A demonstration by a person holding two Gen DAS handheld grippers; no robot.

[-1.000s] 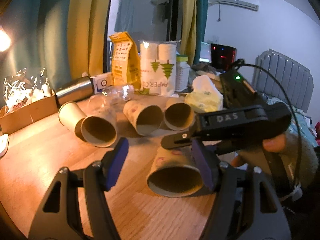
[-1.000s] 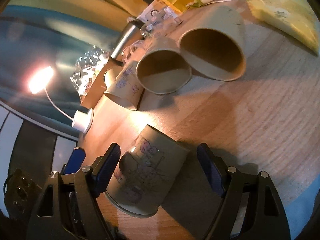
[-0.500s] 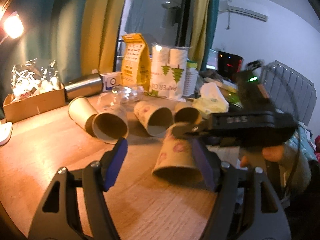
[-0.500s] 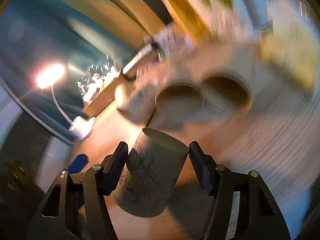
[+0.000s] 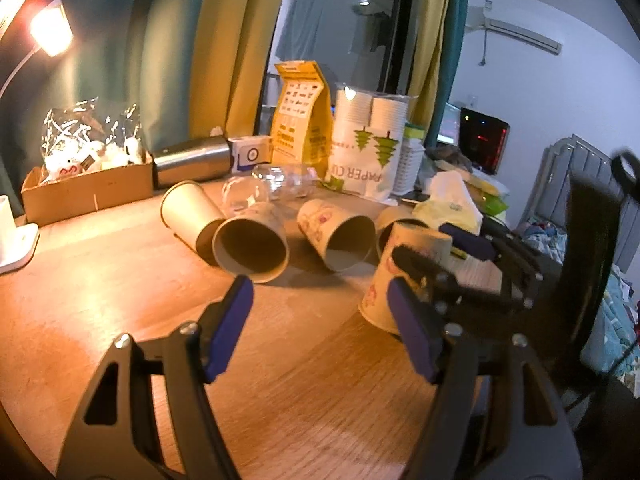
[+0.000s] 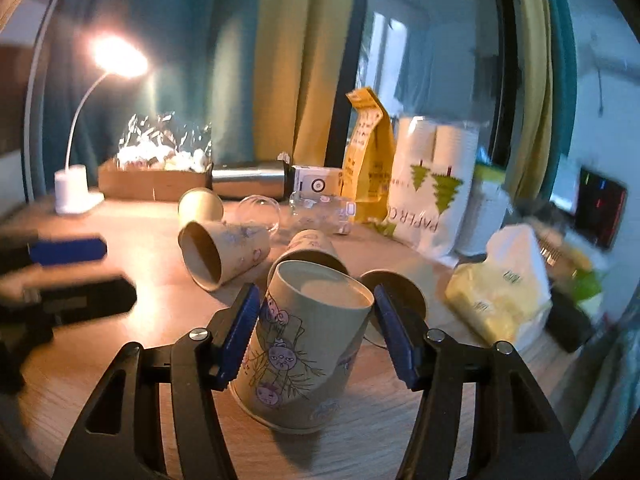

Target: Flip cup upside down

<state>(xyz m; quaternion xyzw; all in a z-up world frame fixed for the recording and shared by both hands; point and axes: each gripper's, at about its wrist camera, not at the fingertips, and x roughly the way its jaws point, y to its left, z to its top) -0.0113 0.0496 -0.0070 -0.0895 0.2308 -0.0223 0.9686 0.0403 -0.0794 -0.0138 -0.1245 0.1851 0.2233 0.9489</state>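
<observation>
A printed paper cup [image 6: 304,344] stands mouth-down and slightly tilted on the wooden table [image 6: 132,280], base up. My right gripper [image 6: 316,336] has its blue pads against both sides of the cup. The same cup [image 5: 404,276] shows at the right in the left wrist view, with the right gripper's fingers [image 5: 416,264] around it. My left gripper [image 5: 324,332] is open and empty, hovering over the table to the left of the cup.
Several paper cups lie on their sides behind, such as one [image 5: 252,248] and another [image 5: 340,240]. Further back lie a steel flask [image 5: 192,160], a clear bottle [image 5: 276,184], a yellow bag [image 5: 300,112], a paper-cup pack [image 5: 368,140], a cardboard box [image 5: 84,184] and a lamp base [image 6: 72,188].
The right gripper took the cup from lying on its side, closed on it and turned it mouth-down onto the table. The left gripper drew back a little and stayed open.
</observation>
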